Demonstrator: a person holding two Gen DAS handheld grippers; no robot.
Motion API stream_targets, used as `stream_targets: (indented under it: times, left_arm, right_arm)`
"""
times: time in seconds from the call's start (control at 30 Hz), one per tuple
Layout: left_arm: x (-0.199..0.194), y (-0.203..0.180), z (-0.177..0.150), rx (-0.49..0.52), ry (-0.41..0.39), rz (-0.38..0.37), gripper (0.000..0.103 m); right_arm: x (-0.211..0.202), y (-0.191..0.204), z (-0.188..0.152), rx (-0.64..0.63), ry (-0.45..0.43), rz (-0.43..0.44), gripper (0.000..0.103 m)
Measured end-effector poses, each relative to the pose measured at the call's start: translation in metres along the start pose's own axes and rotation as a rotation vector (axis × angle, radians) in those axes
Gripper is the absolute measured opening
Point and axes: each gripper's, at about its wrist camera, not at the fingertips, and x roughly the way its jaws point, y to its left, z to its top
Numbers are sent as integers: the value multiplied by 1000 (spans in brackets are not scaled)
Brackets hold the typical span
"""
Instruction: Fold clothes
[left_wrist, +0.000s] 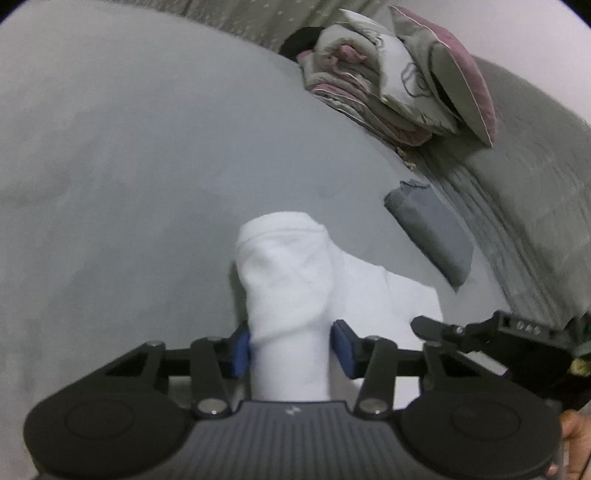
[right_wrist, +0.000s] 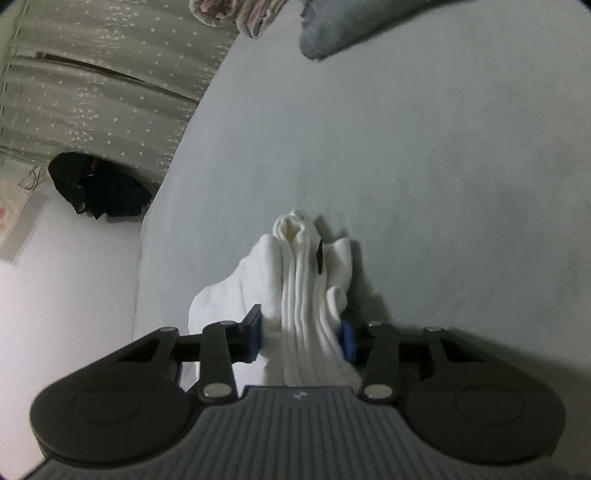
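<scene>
My left hand-held gripper (left_wrist: 291, 349) and right hand-held gripper (right_wrist: 302, 338) each pinched an end of the soft white cotton sock (left_wrist: 284, 273), bunched above the grey bed (left_wrist: 129, 166); the folding had barely started.

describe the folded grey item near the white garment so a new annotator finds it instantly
Start from the big pale grey bed sheet. Along its edge, below the heap of pink-trimmed bedding, lies a small folded grey cloth, flat, just beyond the white garment. It is the only dark grey, neatly folded piece; the garment is white and bunched.
</scene>
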Motion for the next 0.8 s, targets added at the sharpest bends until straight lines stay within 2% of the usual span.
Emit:
stream_targets:
  times: [0.13,0.23,0.37,0.6,0.8]
  left_arm:
    - [0,-16,25,35,-18,19,40]
    - [6,-30,49,63,-23,24,40]
    - [20,-51,81,122,-33,44,39]
    - [46,-82,129,147,-79,-43,38]
    - [89,-134,165,254,-111,-111,38]
  right_arm:
    - [-9,9,6,-1,-40,31,42]
    - [-15,9,13,75,-103,48,43]
    - [-18,17,31,83,-138,48,43]
    - [-32,24,75,36,-246,102,42]
    - [-42,16,96,-25,-450,119,42]
